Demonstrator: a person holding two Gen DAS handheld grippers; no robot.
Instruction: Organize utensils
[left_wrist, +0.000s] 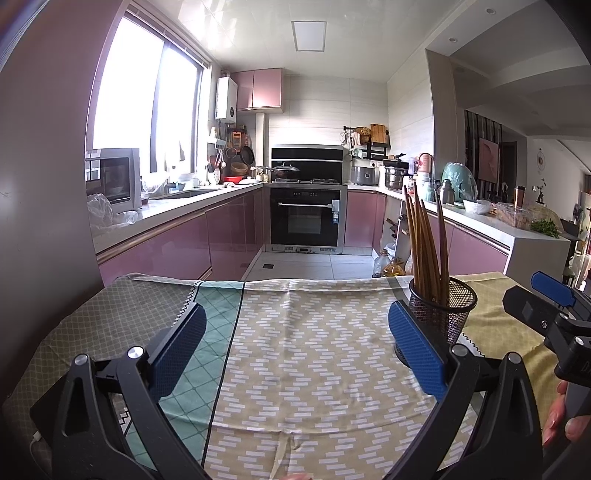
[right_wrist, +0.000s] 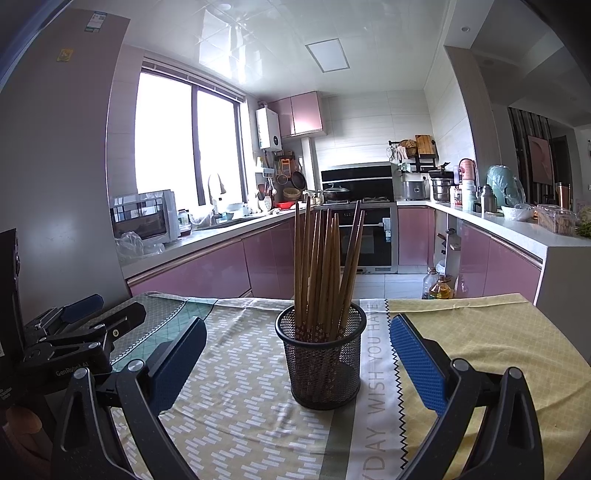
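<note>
The left gripper (left_wrist: 297, 332) has its jaws spread wide and there is nothing between them, only the patterned tablecloth (left_wrist: 295, 350) below. In the left wrist view the black mesh cup (left_wrist: 445, 314) stands at about 2 o'clock from the middle of the picture, just behind the right blue pad of this gripper. I cannot tell if the pad touches the cup. The brown chopsticks (left_wrist: 424, 240) stand upright in the cup and lean a little apart from each other.

The right gripper (right_wrist: 298, 336) is also wide and holds nothing. In the right wrist view the cup sits between the two blue pads, near the centre, with a gap on each side. The chopsticks rise toward 12 o'clock in front of the oven (right_wrist: 373, 236). The cup stands on the cloth beside a white stripe with printed letters (right_wrist: 378, 369). At 9 o'clock in this view the left gripper is visible, and part of a hand (right_wrist: 22, 424) below it.
</note>
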